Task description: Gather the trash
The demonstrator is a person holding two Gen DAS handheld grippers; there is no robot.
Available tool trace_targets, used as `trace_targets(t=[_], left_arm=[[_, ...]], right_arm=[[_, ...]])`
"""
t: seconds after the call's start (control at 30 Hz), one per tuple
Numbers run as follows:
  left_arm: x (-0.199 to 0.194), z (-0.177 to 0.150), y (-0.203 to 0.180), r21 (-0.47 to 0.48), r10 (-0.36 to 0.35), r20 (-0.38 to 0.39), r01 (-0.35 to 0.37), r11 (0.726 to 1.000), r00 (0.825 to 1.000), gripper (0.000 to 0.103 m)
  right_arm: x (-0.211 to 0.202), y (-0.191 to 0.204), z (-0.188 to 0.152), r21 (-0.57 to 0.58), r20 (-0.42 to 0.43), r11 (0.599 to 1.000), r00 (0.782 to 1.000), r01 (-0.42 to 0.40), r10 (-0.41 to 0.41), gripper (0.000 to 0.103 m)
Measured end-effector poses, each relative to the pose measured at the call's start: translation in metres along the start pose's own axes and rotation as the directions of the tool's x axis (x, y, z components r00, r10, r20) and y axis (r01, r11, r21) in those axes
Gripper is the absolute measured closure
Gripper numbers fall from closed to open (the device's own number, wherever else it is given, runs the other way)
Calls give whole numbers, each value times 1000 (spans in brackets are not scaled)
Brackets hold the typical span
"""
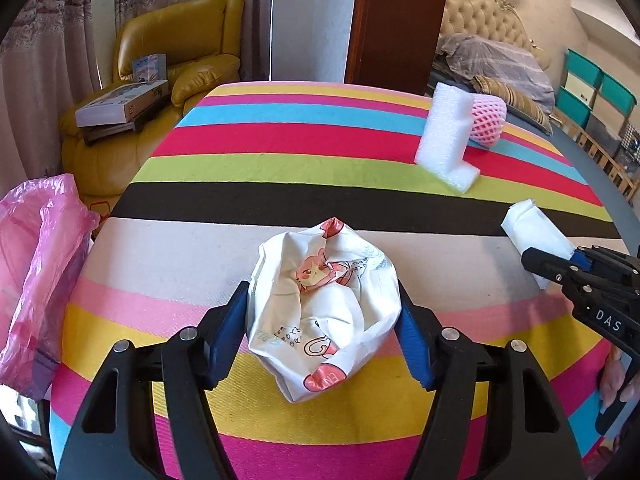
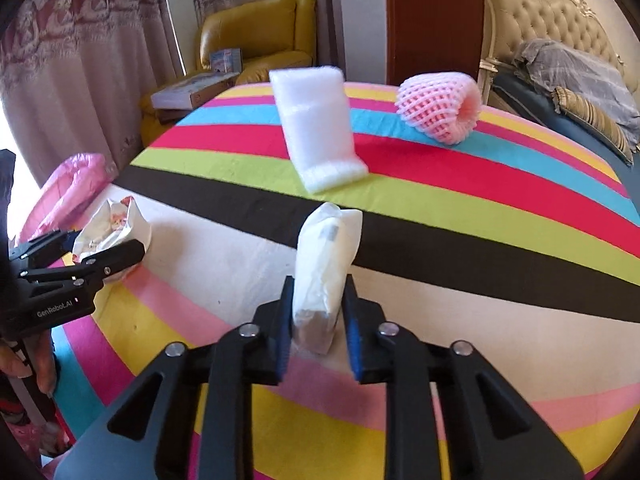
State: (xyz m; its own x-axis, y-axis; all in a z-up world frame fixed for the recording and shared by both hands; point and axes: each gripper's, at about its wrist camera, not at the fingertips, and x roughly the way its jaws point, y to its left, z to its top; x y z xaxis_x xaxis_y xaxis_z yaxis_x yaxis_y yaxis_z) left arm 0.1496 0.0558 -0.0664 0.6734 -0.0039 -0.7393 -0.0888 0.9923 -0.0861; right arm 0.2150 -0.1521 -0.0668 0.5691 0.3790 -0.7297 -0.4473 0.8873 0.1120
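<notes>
Left gripper: the left gripper (image 1: 322, 320) has its blue pads on both flanks of the crumpled printed wrapper (image 1: 324, 312), pressing it at a middling width.
Crumpled printed wrapper: white, creased paper or film balled into a loose lump, with pink cartoon figures and grey lettering; it lies on the pale stripe of the table (image 1: 280, 144), near the front edge.
Right gripper: the right gripper (image 2: 318, 320) has narrow jaws that clamp the near end of the white packet (image 2: 326, 264).
White packet: a slim, soft, folded white pack with a small grey mark on its side, standing tilted up from the cloth where the pale and black stripes meet.
White foam piece: the white foam piece (image 2: 316, 128), L-shaped, stands upright on the green and red stripes, farther back.
Pink foam net: the pink foam net (image 2: 440, 112), a mesh fruit sleeve, lies on its side near the far right edge, just behind the foam piece.
Pink plastic bag: the pink plastic bag (image 1: 36, 280), translucent, hangs at the left edge of the table.
Table cover: a cloth of bright stripes.
</notes>
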Motion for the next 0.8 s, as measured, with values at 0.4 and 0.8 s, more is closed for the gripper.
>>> trace_targets(t=[0.4, 0.8], left_arm=[[-37, -7, -9, 0, 36, 184, -37, 999, 982, 41], [-81, -16, -17, 26, 58, 353, -72, 997, 934, 40]], right_arm=[[-24, 4, -2, -14, 127, 1000, 992, -3, 5, 84], [-50, 28, -4, -80, 221, 997, 974, -22, 39, 83]])
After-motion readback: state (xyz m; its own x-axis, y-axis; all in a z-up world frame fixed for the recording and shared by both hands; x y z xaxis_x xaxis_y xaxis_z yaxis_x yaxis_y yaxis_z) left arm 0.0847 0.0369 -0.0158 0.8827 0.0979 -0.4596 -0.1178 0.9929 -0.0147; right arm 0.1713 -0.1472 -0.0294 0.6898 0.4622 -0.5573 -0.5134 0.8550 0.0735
